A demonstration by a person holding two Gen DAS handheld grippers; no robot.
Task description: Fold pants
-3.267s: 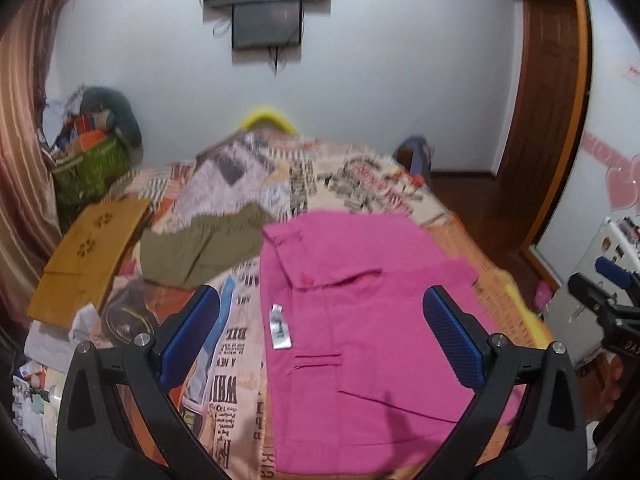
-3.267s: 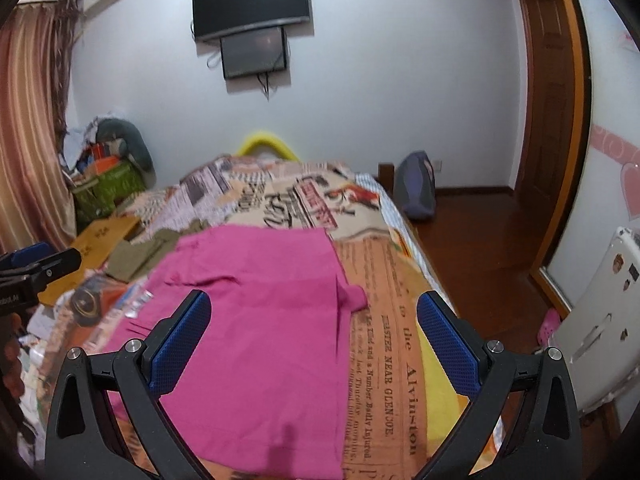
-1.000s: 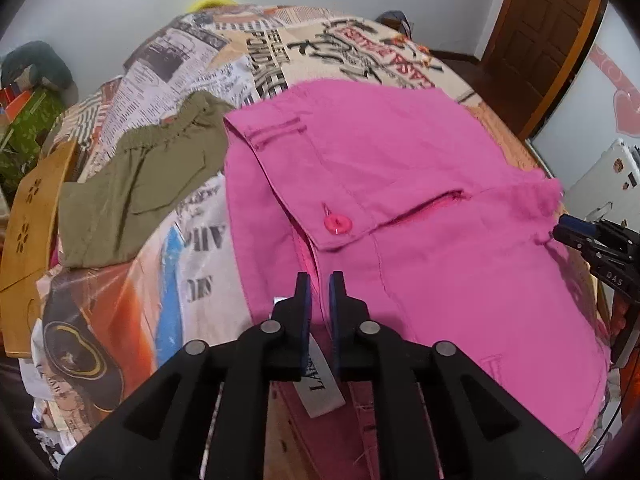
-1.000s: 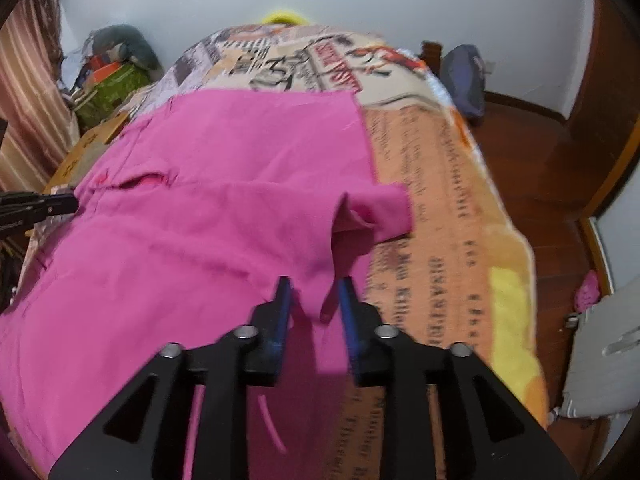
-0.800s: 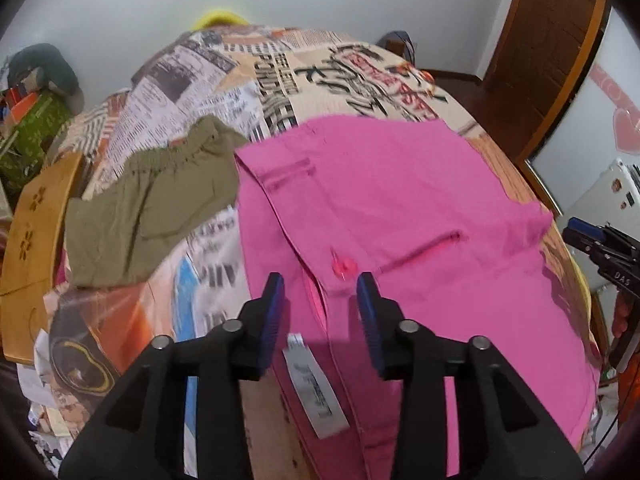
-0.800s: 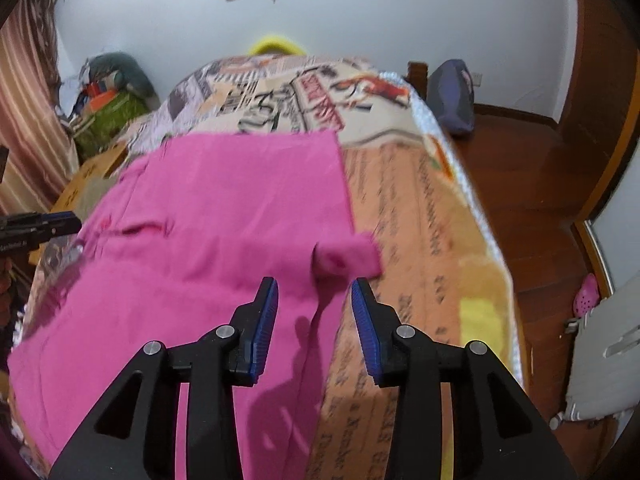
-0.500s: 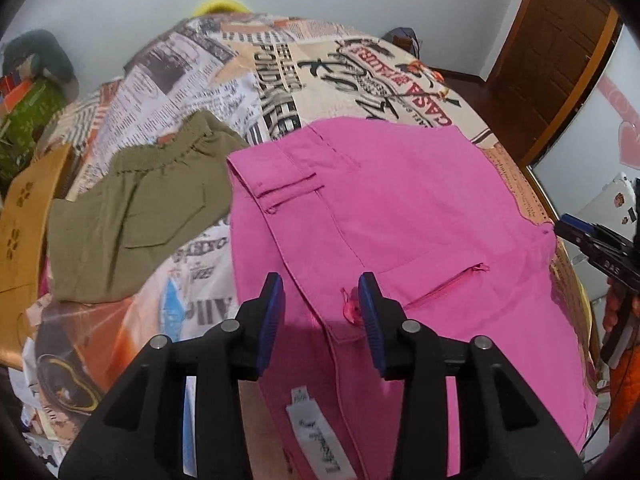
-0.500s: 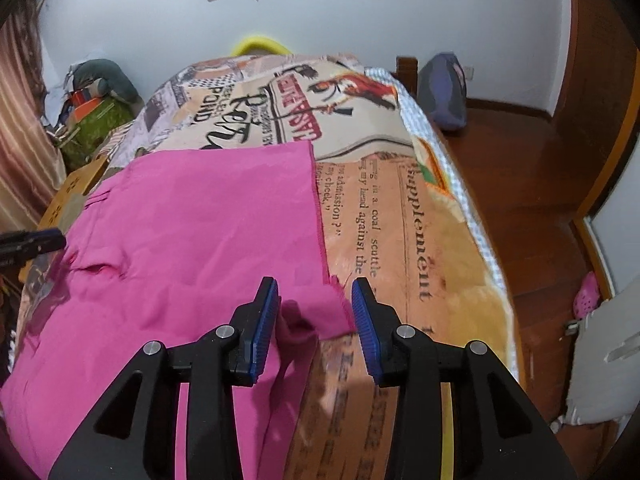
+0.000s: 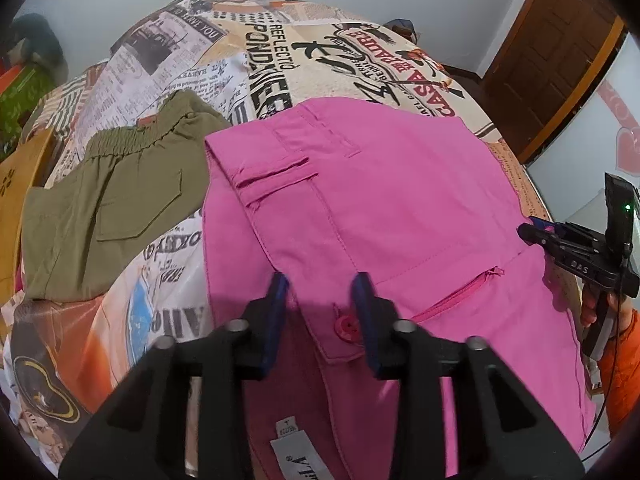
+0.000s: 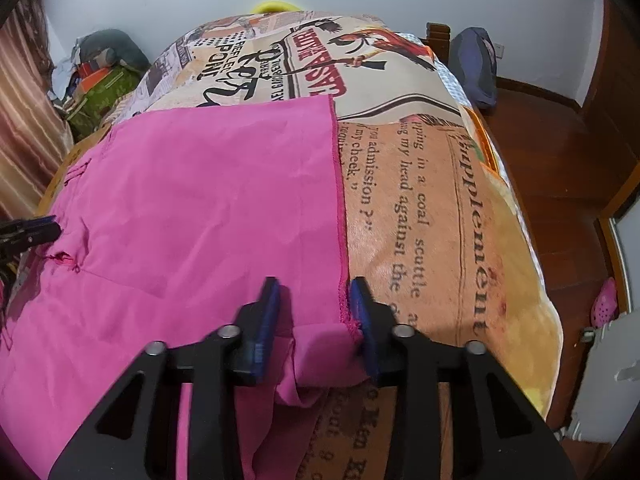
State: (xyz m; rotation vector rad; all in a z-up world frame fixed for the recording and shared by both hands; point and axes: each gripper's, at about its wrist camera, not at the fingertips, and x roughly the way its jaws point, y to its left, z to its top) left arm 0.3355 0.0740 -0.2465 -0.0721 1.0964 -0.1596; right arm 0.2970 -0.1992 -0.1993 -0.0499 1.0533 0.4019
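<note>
While the pink pants [image 9: 392, 200] lie on the bed [image 10: 420, 208], the left gripper [image 9: 320, 292] closes over their buttoned waistband. The right gripper [image 10: 312, 300] closes over the hem; neither grips yet.

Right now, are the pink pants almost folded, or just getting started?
Just started. The pink pants lie spread flat on the bed. The left claw is closing around the waistband beside the button; the right claw is closing over the hem corner. All the folding remains.
</note>
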